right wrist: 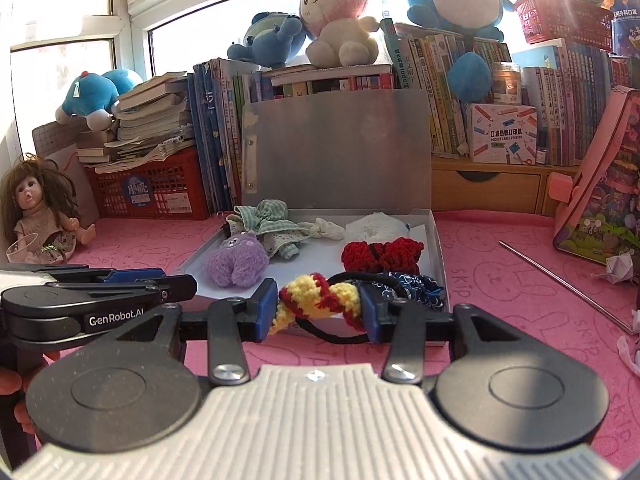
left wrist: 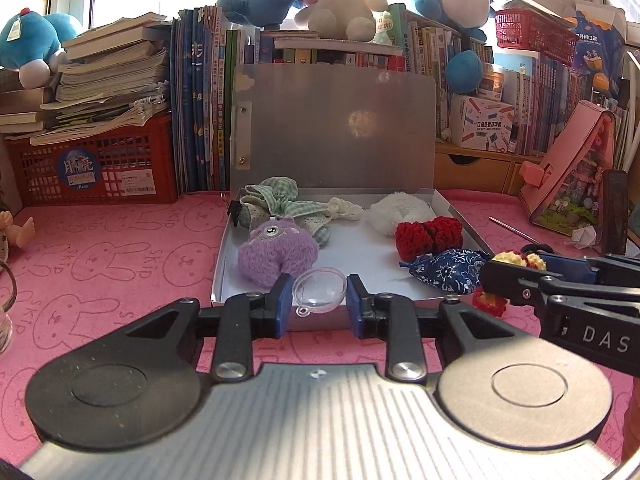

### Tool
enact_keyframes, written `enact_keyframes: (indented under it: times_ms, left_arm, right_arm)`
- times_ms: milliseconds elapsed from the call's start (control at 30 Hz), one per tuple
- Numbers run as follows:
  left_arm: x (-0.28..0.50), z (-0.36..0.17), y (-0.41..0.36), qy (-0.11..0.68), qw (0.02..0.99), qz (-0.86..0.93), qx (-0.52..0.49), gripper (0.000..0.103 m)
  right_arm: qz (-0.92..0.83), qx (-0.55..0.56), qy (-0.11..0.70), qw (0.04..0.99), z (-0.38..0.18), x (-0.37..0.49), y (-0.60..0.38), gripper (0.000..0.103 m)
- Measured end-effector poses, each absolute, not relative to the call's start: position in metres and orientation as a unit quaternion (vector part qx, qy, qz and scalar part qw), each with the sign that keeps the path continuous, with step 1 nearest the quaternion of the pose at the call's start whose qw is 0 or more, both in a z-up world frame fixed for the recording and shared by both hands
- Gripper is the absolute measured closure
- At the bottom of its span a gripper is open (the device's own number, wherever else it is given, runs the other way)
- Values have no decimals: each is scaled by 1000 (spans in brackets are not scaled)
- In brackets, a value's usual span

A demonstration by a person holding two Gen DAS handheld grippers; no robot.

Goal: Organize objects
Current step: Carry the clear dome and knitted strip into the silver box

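Observation:
An open metal tin box [left wrist: 228,248] [right wrist: 436,240] lies on the pink mat with its lid up. Inside lie a purple plush [left wrist: 276,254] [right wrist: 236,260], a green checked cloth [left wrist: 276,200], a white fluffy piece [left wrist: 400,210], a red knitted bow [left wrist: 430,236] [right wrist: 380,254] and a blue patterned pouch [left wrist: 444,270]. My left gripper [left wrist: 318,306] is shut on a clear plastic half-ball [left wrist: 319,290] at the box's near edge. My right gripper [right wrist: 318,306] is shut on a yellow and red knitted bow hair tie [right wrist: 316,300] at the box's near right corner.
Books, red crates [left wrist: 92,168] and plush toys line the back. A doll [right wrist: 38,216] sits at the left, a pink toy case [right wrist: 600,200] at the right. A metal straw [right wrist: 568,284] and crumpled paper [right wrist: 618,268] lie on the pink mat [left wrist: 100,264].

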State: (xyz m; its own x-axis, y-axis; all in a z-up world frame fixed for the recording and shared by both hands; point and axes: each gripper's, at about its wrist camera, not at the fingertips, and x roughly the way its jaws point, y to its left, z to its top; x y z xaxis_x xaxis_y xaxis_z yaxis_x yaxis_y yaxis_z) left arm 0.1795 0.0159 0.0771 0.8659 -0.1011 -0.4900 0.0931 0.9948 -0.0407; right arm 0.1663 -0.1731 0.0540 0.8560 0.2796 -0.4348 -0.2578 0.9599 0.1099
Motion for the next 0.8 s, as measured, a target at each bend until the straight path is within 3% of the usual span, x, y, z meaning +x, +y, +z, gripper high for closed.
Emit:
enact_keyframes:
  times_ms: [800]
  left_arm:
    - [249,59,21,267,962,-53,-9,69]
  right_arm:
    - [139,42,271,952,47,233,-164,54]
